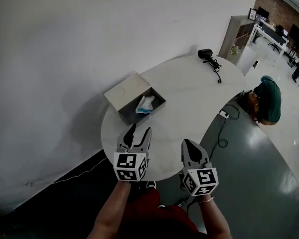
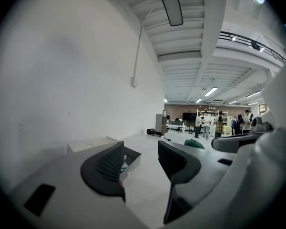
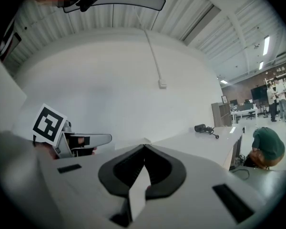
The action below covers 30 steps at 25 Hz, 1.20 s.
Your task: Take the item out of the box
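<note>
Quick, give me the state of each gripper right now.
Left gripper: open, nothing between the jaws.
Right gripper: shut, empty.

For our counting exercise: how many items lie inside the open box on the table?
1: a white-and-blue item near the middle of the box; its walls may hide more.

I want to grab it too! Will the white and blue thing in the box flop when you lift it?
Probably floppy: the white and blue thing looks crumpled, like a soft bag or cloth. Likely light too, since it looks thin and bunched. It shouldn't roll; it lies slumped in the open box.
</note>
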Each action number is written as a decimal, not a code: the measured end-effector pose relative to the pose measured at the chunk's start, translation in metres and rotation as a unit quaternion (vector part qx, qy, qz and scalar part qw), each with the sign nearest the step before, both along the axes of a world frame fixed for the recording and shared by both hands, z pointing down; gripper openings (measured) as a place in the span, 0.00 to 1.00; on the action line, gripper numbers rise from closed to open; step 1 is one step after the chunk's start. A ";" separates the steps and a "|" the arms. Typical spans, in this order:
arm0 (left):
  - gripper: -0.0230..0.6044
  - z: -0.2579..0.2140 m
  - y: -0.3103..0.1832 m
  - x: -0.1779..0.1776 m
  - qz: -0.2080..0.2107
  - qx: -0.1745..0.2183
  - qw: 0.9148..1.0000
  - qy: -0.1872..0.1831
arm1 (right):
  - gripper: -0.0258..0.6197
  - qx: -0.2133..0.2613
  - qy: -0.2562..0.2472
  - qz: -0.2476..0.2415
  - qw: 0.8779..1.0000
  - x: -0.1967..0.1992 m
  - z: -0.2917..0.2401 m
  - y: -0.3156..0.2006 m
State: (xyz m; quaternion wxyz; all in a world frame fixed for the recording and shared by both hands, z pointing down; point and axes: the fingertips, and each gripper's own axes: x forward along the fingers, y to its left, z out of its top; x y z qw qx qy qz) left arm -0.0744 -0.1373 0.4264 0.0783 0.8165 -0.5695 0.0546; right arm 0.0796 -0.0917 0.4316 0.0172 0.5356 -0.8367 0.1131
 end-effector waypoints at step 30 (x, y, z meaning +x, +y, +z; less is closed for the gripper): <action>0.39 0.020 -0.118 -0.021 0.053 -0.042 0.997 -0.028 | 0.06 -0.003 0.030 0.032 0.999 -0.024 -0.007 -0.092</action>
